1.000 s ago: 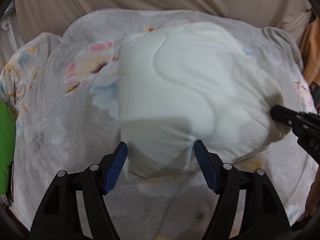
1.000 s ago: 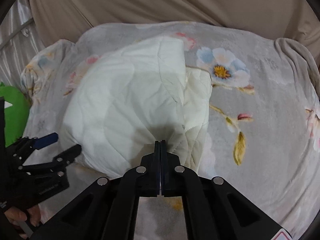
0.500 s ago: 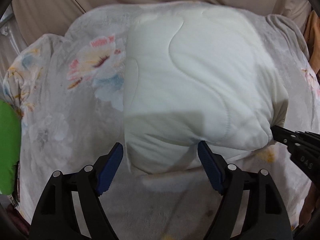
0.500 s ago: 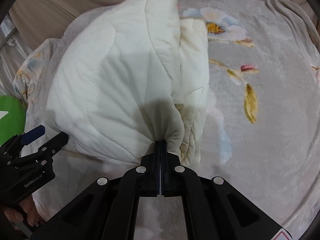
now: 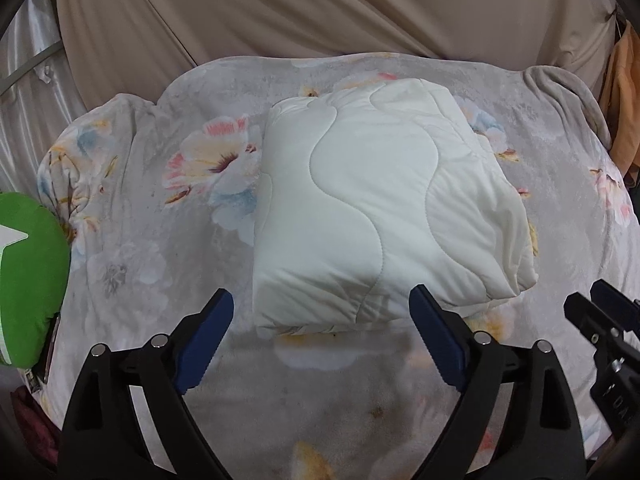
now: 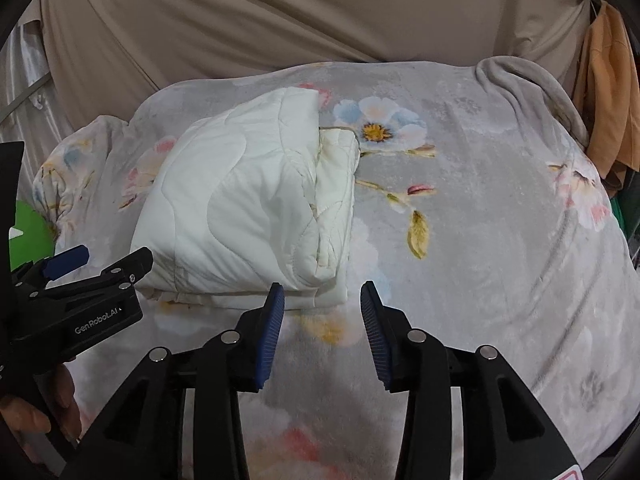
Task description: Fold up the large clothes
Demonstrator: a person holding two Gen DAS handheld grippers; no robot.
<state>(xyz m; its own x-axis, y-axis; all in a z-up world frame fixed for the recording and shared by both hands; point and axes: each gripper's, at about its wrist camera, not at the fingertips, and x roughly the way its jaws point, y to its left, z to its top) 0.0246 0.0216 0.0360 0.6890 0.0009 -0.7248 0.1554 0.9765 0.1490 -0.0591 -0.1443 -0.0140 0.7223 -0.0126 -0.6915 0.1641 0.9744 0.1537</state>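
A white quilted comforter lies folded into a thick, roughly square bundle on a grey floral blanket that covers the bed. In the right wrist view the same comforter shows its stacked layers along the right-hand edge, the lower layer a little creamier and sticking out past the top fold.

The left hand-held gripper hangs just in front of the bundle's near edge. Its jaws have just been opening and now stand wide, the blue pads clear of the fabric, with only the bundle's near edge showing in the gap and nothing pressed. From the right wrist camera this gripper shows at the left, at the bundle's near left corner, with part of a person's hand on its handle.

The right hand-held gripper sits in front of the bundle's near right corner. Its jaws have just been opening from fully closed and now stand moderately apart, with bare blanket between them. Its tips appear at the right edge of the left wrist view.

A beige cloth hangs behind the bed, an orange cloth hangs at the right, and a green item lies at the left edge.
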